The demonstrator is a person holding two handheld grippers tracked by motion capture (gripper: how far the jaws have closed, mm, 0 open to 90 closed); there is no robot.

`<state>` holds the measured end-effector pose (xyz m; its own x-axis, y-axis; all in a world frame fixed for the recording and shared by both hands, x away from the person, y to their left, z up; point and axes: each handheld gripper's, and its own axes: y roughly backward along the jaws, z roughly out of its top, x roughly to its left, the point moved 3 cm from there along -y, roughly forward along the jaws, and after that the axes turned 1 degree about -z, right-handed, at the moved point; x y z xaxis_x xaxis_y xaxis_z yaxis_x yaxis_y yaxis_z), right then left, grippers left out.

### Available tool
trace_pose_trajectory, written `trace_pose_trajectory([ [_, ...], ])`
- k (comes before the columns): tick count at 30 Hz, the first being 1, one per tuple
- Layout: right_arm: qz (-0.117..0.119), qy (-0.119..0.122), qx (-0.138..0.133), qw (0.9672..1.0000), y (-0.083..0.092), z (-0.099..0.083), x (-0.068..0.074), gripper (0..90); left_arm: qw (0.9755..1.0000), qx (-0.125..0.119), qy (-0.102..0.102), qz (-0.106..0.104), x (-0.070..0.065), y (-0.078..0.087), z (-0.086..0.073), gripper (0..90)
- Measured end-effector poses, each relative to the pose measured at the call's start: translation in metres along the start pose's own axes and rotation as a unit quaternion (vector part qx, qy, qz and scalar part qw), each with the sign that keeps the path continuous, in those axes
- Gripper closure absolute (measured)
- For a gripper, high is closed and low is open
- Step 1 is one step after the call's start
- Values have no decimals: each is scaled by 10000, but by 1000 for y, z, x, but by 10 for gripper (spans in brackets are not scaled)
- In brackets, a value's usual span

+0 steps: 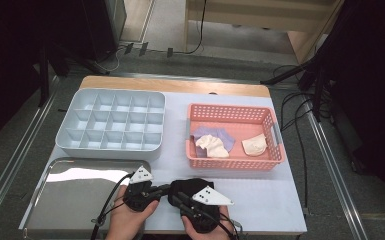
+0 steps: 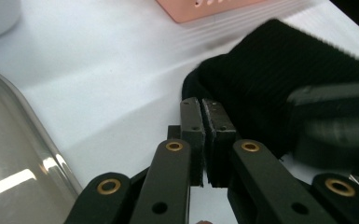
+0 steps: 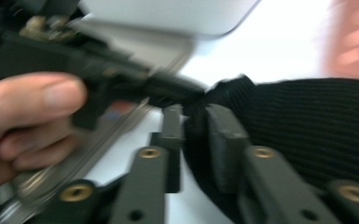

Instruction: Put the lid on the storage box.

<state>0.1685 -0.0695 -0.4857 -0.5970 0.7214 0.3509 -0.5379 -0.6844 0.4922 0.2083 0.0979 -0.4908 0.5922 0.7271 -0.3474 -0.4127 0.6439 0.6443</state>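
Note:
A black ribbed knit cloth lies on the white table near its front edge, between my two grippers. My left gripper points right, and its jaws are shut on the near edge of the cloth. In the right gripper view that left gripper pinches the cloth's corner. My right gripper comes in from the right. Its jaws stand apart with a fold of the cloth between them. That view is blurred. A hand holds the left gripper.
A shiny metal tray sits at the front left, right beside the left gripper. Behind it is a grey compartment box. A pink basket at the right holds a purple cloth and two cream cloths.

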Motion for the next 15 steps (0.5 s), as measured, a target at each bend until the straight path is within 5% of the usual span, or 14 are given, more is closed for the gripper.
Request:
trace_pose_trajectory([
  [6, 93, -25, -381, 9992, 23, 3, -8, 613, 10000, -38, 24, -35, 1, 5, 1, 877],
  [9, -390, -340, -718, 9961, 56, 3, -38, 620, 9998, -135, 91, -80, 4, 10, 2, 849],
  [12, -889, -723, -663, 9912, 72, -8, -71, 608, 9996, -163, 121, -193, 4, 11, 2, 808],
  [13, -889, -723, -663, 9912, 72, -8, -71, 608, 9996, -163, 121, -193, 4, 11, 2, 788],
  [14, -909, -1038, -526, 9890, 76, -16, -85, 572, 9996, -75, 77, -249, 3, 9, 1, 752],
  [15, -923, -1110, -454, 9885, 76, -18, -88, 572, 9996, -10, 73, -268, 2, 6, 1, 735],
])
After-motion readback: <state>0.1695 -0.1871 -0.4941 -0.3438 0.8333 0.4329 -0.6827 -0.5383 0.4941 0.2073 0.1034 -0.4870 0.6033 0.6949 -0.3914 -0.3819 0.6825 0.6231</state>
